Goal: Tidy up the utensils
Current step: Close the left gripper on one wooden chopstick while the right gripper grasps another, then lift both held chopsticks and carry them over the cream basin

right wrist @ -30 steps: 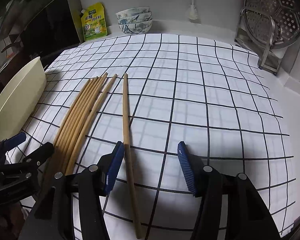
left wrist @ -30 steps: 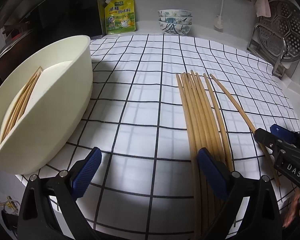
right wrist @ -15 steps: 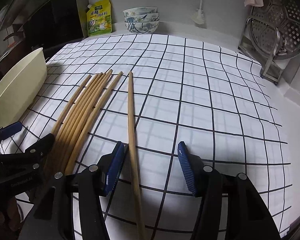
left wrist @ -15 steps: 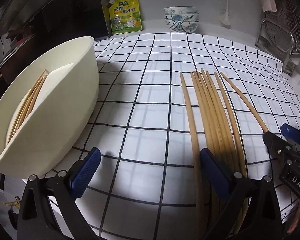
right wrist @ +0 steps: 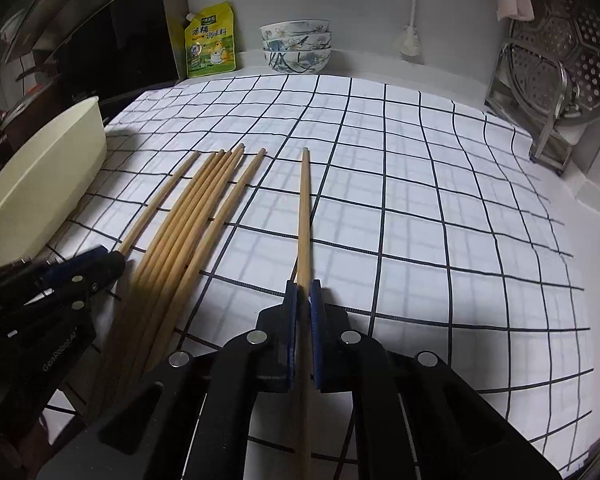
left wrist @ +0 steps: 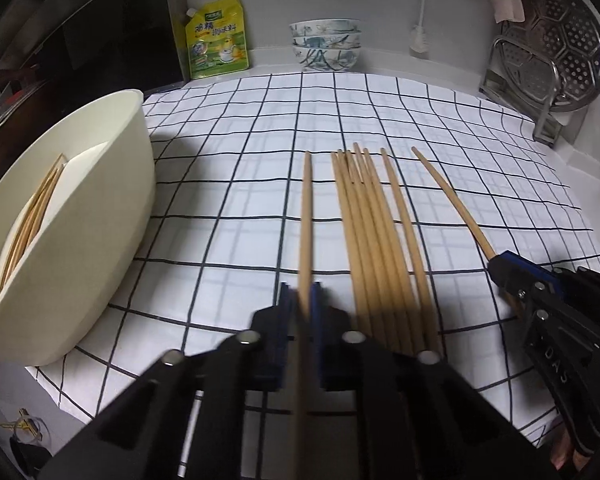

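While the checked cloth lay under everything, the cream tub sat left of both grippers. Between them lay the loose chopsticks. The left gripper had just clamped shut on the leftmost chopstick, the right gripper on the rightmost chopstick.

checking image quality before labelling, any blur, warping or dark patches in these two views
Left wrist view: the left gripper, shut on a chopstick, is smeared by motion blur; the cloth grid bows from the fisheye; the corners go dark. Right wrist view: the right gripper is sharp on its chopstick; the left gripper is slightly blurred; the steamer rack sits in dim light.
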Available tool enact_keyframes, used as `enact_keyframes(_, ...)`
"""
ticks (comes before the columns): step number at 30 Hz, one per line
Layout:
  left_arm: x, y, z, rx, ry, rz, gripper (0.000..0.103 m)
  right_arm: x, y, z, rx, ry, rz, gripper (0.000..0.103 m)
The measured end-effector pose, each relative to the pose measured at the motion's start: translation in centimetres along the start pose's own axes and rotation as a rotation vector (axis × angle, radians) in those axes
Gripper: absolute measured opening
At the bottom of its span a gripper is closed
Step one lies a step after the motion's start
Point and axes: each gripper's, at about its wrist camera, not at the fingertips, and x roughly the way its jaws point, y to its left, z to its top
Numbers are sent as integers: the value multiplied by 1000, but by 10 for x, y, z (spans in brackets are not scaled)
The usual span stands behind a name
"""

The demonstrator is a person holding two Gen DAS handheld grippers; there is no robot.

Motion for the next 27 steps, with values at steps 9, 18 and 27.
enact_keyframes(9, -23, 8, -2, -20, -26, -26, 8, -14, -16, 2, 114, -38, 101, 6)
enact_keyframes(18, -77, 32, 10, -28, -154, -37, 8, -49, -1, 13, 120, -134, 181, 6)
enact_keyframes(27, -120, 90, 38, -80, -281, -73, 8, -68, 56, 40, 83, -186, 264, 6)
